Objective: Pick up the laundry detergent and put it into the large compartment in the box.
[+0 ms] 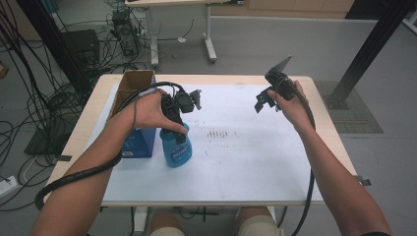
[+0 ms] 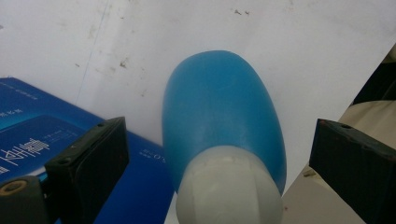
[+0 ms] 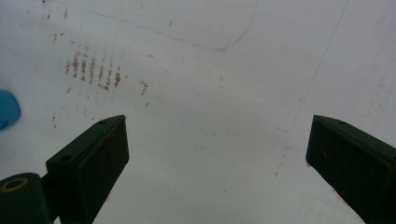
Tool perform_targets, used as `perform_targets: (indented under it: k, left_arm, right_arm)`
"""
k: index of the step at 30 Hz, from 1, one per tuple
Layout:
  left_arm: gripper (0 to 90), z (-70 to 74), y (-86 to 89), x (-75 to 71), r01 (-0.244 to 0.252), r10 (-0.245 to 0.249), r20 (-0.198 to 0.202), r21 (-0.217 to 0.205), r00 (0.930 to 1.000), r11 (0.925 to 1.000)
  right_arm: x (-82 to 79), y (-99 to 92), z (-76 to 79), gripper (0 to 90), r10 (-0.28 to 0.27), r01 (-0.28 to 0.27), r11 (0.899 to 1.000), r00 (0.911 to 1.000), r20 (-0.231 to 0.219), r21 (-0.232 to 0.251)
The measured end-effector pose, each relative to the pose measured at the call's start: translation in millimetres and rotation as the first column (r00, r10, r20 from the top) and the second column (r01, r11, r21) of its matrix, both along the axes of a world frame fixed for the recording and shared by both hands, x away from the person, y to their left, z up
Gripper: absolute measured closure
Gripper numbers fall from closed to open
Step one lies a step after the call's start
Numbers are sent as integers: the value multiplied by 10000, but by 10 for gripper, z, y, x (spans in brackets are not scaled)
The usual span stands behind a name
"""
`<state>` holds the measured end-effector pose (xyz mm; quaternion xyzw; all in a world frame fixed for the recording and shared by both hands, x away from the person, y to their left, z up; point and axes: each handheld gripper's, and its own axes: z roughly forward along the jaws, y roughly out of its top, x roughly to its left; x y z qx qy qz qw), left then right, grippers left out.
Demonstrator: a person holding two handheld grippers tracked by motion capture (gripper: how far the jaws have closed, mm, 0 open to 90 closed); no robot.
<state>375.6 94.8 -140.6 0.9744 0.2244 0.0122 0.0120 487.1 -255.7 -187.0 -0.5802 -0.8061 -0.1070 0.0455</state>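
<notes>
The left tongs [image 2: 219, 163] are held wide around the blue bottle [image 2: 224, 121]. It could be tipped if bumped. The right tongs [image 3: 217, 163], well right of the bottle, are wide and empty.

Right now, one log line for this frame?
left tongs: open, straddling blue bottle, no contact | right tongs: open, empty, over white mat | blue box: beside bottle

bottle [image 1: 175, 150] on table [image 1: 255, 162], left half | box [image 1: 134, 142] touching its left | carton [image 1: 132, 84] behind box
</notes>
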Motion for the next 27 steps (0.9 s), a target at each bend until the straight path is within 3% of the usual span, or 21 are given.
perform_targets:
  k: [27]
  left_arm:
    - [57, -98, 57, -17, -27, 26, -68, -87, 10000, 10000]
  right_arm:
    - [-9, -12, 7, 57, 15, -15, 10000, 10000, 61, -12]
